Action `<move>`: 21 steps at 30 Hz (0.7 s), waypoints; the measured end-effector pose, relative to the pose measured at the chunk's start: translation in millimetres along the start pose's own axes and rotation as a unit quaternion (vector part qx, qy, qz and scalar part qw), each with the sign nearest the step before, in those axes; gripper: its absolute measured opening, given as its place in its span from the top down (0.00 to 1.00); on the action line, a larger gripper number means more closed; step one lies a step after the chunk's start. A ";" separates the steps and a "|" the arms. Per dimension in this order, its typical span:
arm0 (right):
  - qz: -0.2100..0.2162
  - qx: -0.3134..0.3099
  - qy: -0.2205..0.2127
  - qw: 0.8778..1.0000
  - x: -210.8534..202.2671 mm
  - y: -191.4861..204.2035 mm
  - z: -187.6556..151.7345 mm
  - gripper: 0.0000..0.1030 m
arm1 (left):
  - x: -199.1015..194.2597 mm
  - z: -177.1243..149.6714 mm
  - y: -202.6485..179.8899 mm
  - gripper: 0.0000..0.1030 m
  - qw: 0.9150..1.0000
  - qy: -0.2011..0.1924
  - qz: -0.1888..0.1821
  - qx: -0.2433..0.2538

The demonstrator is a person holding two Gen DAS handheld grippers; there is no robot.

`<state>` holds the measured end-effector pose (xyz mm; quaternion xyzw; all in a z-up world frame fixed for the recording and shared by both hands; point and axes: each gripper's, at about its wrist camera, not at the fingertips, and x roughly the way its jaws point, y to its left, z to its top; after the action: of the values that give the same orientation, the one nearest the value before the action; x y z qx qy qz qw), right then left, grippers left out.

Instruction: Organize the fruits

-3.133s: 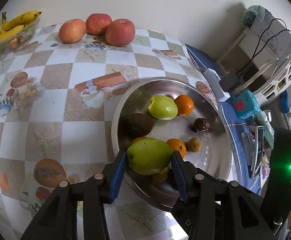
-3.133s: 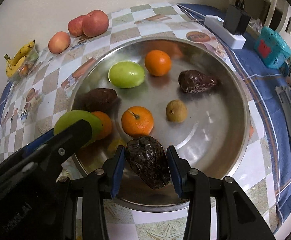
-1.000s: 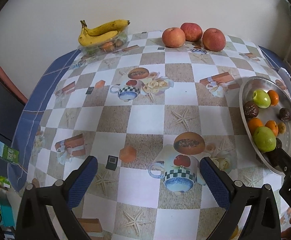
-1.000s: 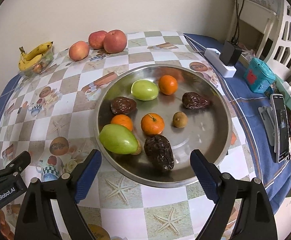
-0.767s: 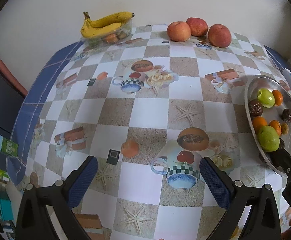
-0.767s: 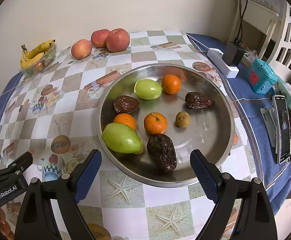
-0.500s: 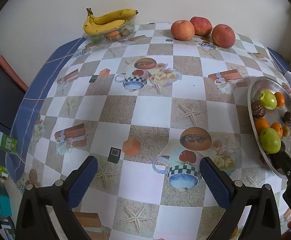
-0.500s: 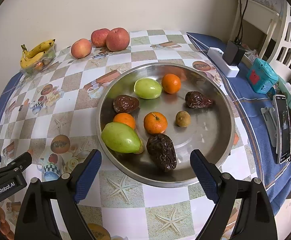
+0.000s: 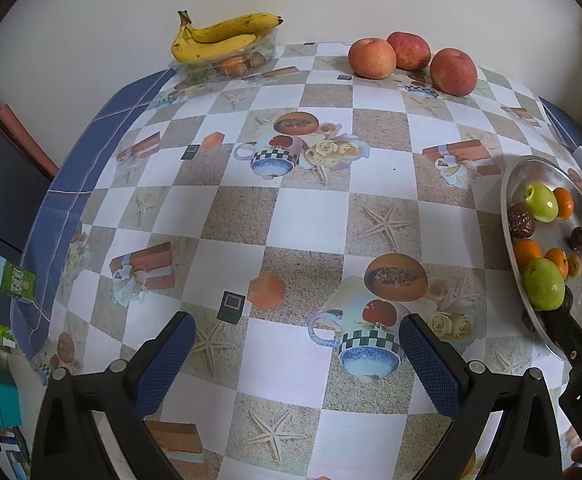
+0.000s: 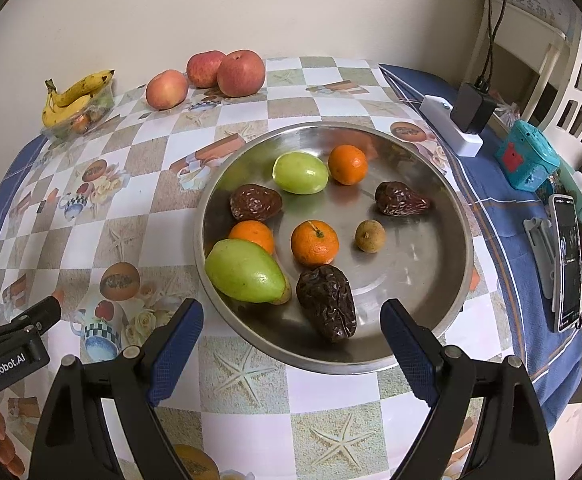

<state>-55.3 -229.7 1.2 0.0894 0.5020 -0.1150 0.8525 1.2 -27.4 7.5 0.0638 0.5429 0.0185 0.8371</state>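
Both claws gape wide and empty — left claw (image 9: 297, 354) over bare surface (image 9: 311, 216), right claw (image 10: 291, 340) before the tray (image 10: 465, 240) of fruit. Next, probably, the apples (image 10: 241, 73) — a reach across.

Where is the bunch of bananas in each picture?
Left wrist view: the bananas sit at the top, left of middle, on a clear tray against the wall.
Right wrist view: the bananas are far off at the upper left.
Shared landmark: the three red apples lie just right of them in both.
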 end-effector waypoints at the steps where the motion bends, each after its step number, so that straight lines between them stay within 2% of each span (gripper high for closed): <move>1: 0.000 -0.001 0.000 1.000 0.2 -0.1 -0.1 0.12 | 0.3 0.1 0.4 0.00 1.000 0.001 0.000 -0.001; 16: -0.002 -0.005 0.003 1.000 2.0 -1.7 0.5 0.12 | 2.5 0.2 6.7 0.00 1.000 0.008 0.004 -0.021; 21: -0.003 -0.005 0.005 1.000 3.5 -3.4 0.9 0.12 | -2.5 -0.6 7.9 0.00 1.000 -0.004 0.006 -0.019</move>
<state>-53.9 -233.6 -1.5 0.0845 0.5075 -0.1150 0.8497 -0.1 -19.8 10.5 0.0512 0.5389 0.0340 0.8401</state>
